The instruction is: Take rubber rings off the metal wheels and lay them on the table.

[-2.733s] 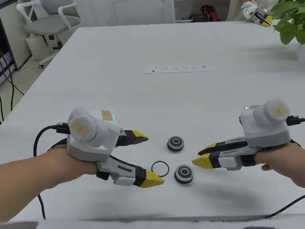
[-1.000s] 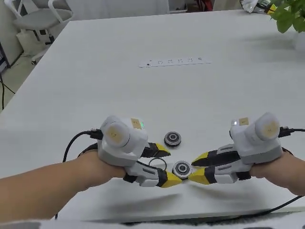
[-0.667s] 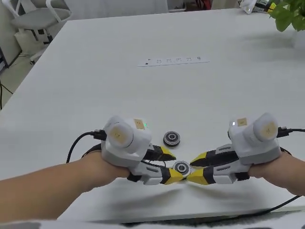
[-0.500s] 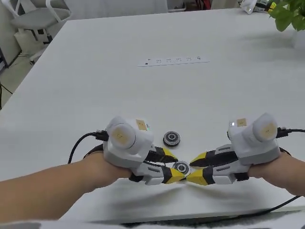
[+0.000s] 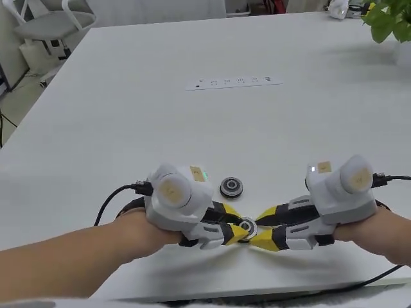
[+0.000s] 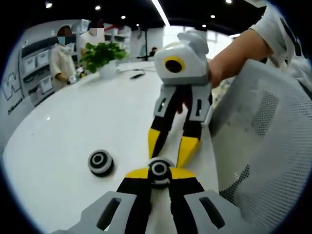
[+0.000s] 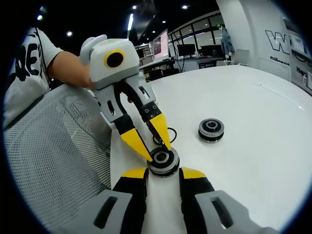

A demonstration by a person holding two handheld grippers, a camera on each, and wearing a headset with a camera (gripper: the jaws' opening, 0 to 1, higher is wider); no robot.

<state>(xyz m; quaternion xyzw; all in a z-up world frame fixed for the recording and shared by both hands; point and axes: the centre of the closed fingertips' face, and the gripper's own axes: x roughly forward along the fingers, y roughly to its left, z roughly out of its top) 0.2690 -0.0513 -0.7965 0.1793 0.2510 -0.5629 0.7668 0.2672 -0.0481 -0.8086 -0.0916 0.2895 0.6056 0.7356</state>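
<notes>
1. The left gripper (image 6: 160, 173) has its jaws drawn in narrow. Its yellow tips lie against both sides of the near wheel (image 7: 163, 162), which sits squarely between them in the left gripper view.
2. The right gripper (image 7: 163, 174) comes at the same wheel from the opposite side, so the two sets of tips meet nose to nose in the head view. Its jaws are also only a little apart, and their tips flank the wheel's nearer edge. I cannot tell whether they actually grip it.
3. The near wheel is close to the front edge of the white table (image 5: 192, 128). It appears to rest on the surface, and its dark outer band (the rubber ring, by the look of it) is still around the metal hub.
4. The far wheel (image 5: 231, 187) stands free on the table just beyond the grippers, apart from both. It also wears its dark band.
5. In the right gripper view a thin dark loop (image 7: 171, 131) lies flat on the table just behind the left gripper's tips. It is probably a loose ring, and it is partly hidden.
6. A white power strip (image 5: 234, 82) lies well apart toward the middle of the table, and a green plant (image 5: 385, 22) stands at the far right corner.
</notes>
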